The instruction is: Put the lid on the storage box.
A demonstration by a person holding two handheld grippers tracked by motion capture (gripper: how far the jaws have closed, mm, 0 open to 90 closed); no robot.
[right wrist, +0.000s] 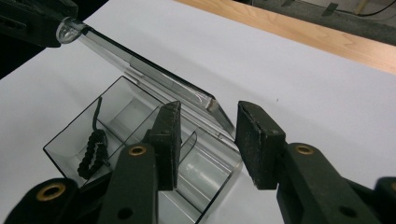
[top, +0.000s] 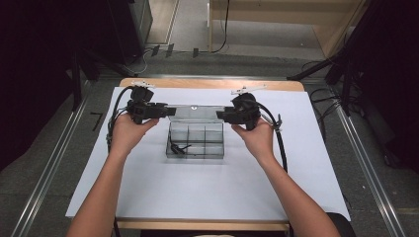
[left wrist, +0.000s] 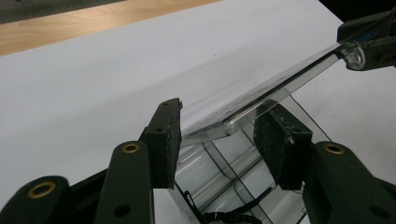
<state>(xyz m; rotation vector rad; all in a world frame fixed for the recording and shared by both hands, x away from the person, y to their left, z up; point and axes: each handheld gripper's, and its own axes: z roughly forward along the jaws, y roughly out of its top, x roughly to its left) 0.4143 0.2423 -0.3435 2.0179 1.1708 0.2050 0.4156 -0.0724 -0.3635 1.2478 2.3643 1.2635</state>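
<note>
A clear plastic compartment box (top: 196, 148) sits mid-table with its hinged lid (top: 195, 112) raised at the back. A black braided cord (top: 178, 147) lies in the front-left compartment. My left gripper (top: 170, 111) is at the lid's left end. In the left gripper view that gripper (left wrist: 219, 140) has its jaws apart around the lid (left wrist: 280, 79) corner, with a gap at the pads. My right gripper (top: 220, 116) is at the lid's right end. In the right gripper view that gripper (right wrist: 208, 140) is open, and the lid (right wrist: 140, 70) corner lies loose between its jaws. The cord (right wrist: 93, 149) shows there too.
A white sheet (top: 197, 187) covers the wooden table (top: 207, 83), with bare sheet on all sides of the box. The opposite gripper shows at the lid's far end in each gripper view: the right one (left wrist: 369, 42) and the left one (right wrist: 32, 23). Dark stands and cables flank the table.
</note>
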